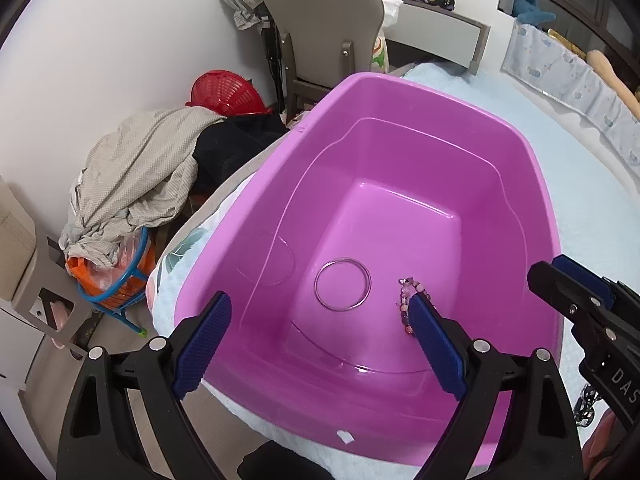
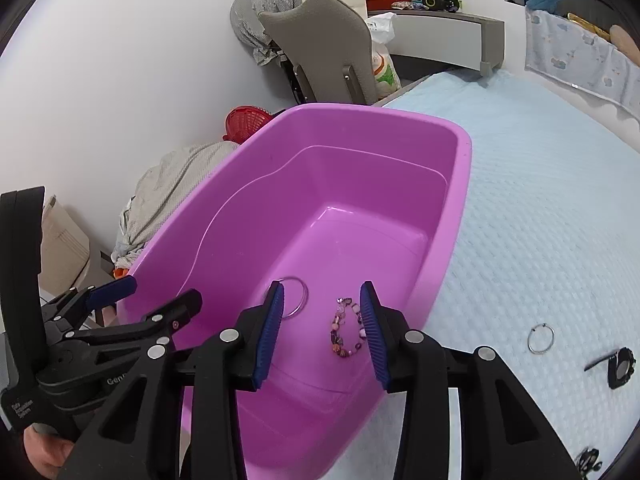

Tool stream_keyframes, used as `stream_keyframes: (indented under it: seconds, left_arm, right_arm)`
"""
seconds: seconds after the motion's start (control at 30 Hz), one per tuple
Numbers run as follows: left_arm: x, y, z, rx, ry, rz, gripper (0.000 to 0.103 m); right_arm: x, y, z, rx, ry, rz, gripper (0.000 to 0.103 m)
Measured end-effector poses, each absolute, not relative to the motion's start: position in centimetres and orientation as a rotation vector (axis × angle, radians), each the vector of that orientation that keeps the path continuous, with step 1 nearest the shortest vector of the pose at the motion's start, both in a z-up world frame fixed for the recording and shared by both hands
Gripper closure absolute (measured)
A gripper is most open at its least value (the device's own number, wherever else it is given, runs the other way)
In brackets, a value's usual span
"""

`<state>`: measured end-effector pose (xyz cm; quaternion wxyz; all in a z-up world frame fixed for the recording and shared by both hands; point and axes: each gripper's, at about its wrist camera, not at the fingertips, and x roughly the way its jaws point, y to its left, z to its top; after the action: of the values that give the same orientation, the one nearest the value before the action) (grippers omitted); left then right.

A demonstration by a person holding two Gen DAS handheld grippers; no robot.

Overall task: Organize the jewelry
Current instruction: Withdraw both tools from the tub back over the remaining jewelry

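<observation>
Jaws apart over tub, bed

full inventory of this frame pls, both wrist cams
Purple plastic tub: 1, on the bed.
Thin silver bangle: 1, on the tub floor.
Pink and purple beaded bracelet: 1, tub floor, beside the bangle.
Small silver ring hoop: 1, on the light blue bedspread, right of the tub.
Black ornament: 1, bedspread, far right.
Grey chair: 1, behind the tub.
Red basket: 1, by the wall.
Left gripper: black, blue pads, open over the tub.
Right gripper: same, open, empty.
</observation>
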<state>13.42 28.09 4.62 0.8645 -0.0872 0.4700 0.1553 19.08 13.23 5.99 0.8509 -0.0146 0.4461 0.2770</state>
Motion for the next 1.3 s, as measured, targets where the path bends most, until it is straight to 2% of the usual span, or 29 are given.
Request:
stream_keyframes:
  seconds: [0.5, 0.83, 1.07, 1.3]
  left_arm:
    - [8.3, 24.2, 7.0, -0.152, 0.902, 0.264, 0.015]
    - [4.1, 17.3, 7.5, -0.094, 0.851, 0.106, 0.014]
    - [2.0, 12.0, 5.4, -0.07, 0.861, -0.011, 0.013]
    - [0.2, 8.7, 1.1, -0.03, 0.912, -0.066, 0.013]
  right_arm:
    - [11.9, 6.5, 7.5, 0.023, 0.848, 0.532, 0.054]
    - [2.9, -5.3, 6.4, 0.081, 0.799, 0.377, 0.05]
    - [-2.5, -12.7, 3.3, 0.152, 0.837, 0.23, 0.049]
    - [-5.5, -13.8, -3.5, 0.175, 0.919, 0.168, 0.049]
